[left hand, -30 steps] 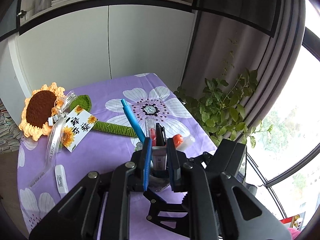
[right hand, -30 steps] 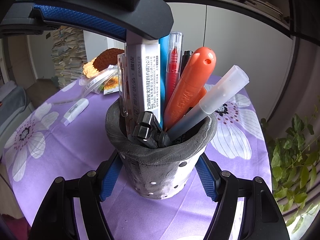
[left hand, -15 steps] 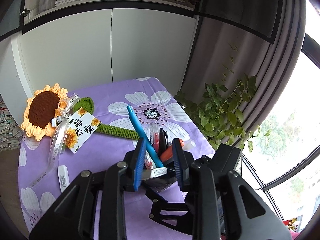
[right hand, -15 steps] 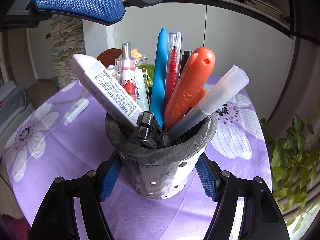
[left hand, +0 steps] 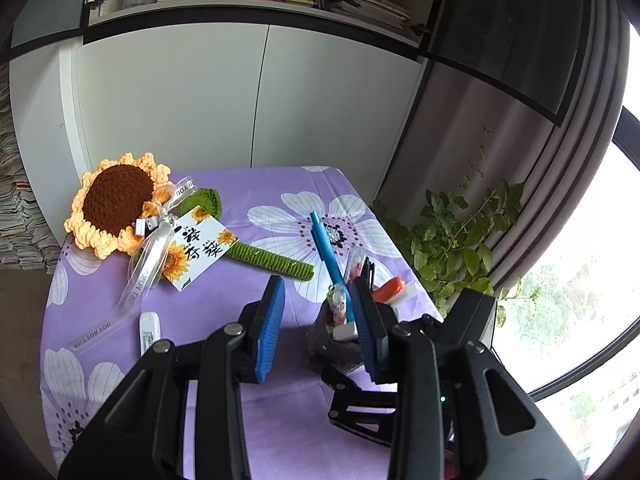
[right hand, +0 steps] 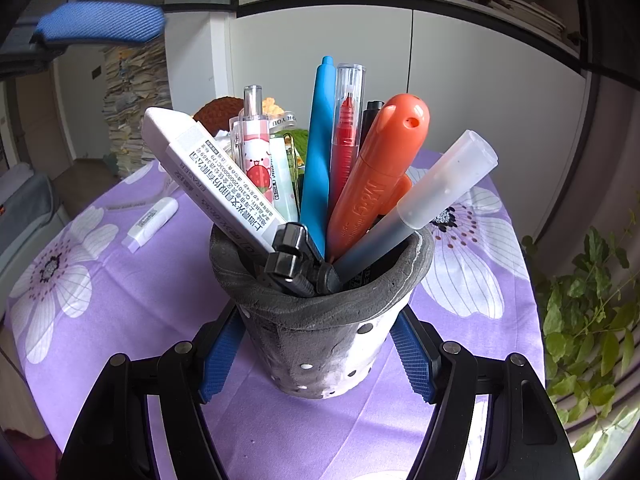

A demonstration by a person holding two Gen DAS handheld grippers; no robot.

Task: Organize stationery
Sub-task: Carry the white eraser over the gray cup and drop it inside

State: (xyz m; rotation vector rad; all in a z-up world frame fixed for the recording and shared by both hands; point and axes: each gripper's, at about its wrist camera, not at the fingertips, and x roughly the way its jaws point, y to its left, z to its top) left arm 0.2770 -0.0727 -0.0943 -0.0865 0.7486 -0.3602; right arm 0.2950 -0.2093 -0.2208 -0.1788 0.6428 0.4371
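Observation:
A grey pen pot (right hand: 320,336) stands on the purple flowered cloth (right hand: 80,280). It holds a white eraser (right hand: 212,184), a blue pen (right hand: 318,152), a red pen, an orange marker (right hand: 380,176), a frosted-cap pen and black binder clips. My right gripper (right hand: 316,354) is shut on the pot, one jaw on each side of it. My left gripper (left hand: 318,328) is open and empty above the table, left of and above the pot (left hand: 336,344). A small white correction-tape stick (left hand: 149,330) lies on the cloth to the left; it also shows in the right wrist view (right hand: 150,224).
A crocheted sunflower (left hand: 116,204) with a green stem, ribbon and card lies at the far left of the table. White cabinets stand behind. A green plant (left hand: 460,240) and curtain stand by the window on the right. Stacks of papers are at the far left.
My left gripper let go of the white eraser into the pot, opened wide, and rose up and away. The eraser now leans to the left in the pot. The right gripper has not moved.

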